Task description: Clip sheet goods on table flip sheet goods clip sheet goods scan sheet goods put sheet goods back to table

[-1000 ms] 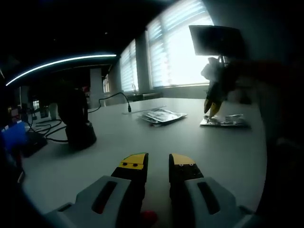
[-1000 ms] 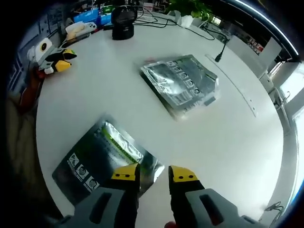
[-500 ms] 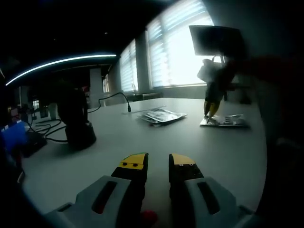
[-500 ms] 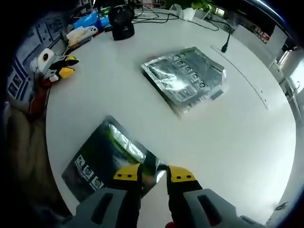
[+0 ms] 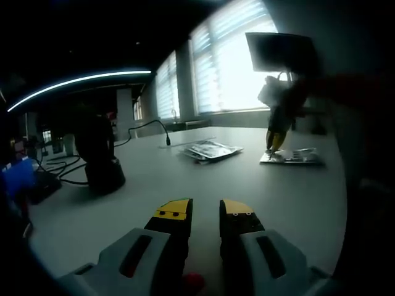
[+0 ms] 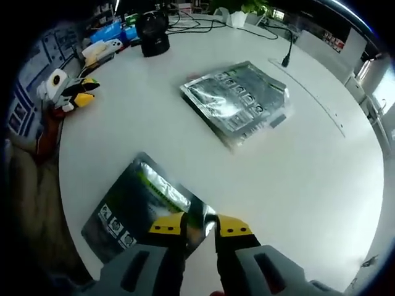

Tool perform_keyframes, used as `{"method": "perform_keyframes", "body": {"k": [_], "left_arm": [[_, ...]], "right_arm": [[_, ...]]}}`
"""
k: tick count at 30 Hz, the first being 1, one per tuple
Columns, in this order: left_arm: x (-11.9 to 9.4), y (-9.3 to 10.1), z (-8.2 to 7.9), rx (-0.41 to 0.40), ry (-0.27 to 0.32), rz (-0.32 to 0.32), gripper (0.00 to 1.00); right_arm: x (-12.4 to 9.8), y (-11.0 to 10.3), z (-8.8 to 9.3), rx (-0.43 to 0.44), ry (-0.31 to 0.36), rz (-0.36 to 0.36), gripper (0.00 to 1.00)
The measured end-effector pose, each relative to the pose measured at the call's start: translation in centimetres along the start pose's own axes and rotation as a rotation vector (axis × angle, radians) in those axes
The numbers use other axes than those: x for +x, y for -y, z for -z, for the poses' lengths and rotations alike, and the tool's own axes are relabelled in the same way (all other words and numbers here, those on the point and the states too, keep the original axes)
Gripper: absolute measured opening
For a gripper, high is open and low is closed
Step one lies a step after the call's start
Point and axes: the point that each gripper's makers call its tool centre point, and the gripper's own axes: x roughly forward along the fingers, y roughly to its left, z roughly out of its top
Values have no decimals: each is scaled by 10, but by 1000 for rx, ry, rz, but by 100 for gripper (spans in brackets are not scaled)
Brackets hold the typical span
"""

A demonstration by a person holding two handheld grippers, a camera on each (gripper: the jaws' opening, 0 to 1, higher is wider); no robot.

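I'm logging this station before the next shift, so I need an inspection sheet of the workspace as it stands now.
Surface: white table, round-edged, mostly bare.
Job's things: dark sheet pouch flat at the near edge; stack of silvery pouches farther in.
Clutter: black scanner on its stand, blue and white boxes at the far rim.
Grippers: right gripper, jaws nearly together at the dark pouch's corner, grip not clear; left gripper low over the table, jaws slightly apart, holding nothing.
Cables: black leads behind the scanner; gooseneck microphone.
Surroundings: bright blinds, ceiling light strip, potted plant.
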Motion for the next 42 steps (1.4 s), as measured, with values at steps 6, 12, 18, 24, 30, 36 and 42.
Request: {"method": "perform_keyframes", "body": {"k": [6,12,18,24,30,36,42], "left_arm": [[0,0,0,2,-1,0,10],[0,0,0,7,-3,-3,10],[1,-1,1,14,-6,-6,10],[1,-1,1,20,-8,-7,10],[1,-1,2,16,-10,-7,10],[1,0,2,21,-10,-6,10],[1,-1,2,21,-11,-7,10]], "right_arm": [[0,-6,-2,-56,36,20,5],[2,-6,-4,-116,9,61,0],[4,-2,-6,-175,-53,114,0],[4,5,-8,-183,-80,143,0],[3,7,-8,-163,-94,154,0],[2,8,-7,-134,-79,175,0],[-9,12,-4,-85,-27,158,0]]}}
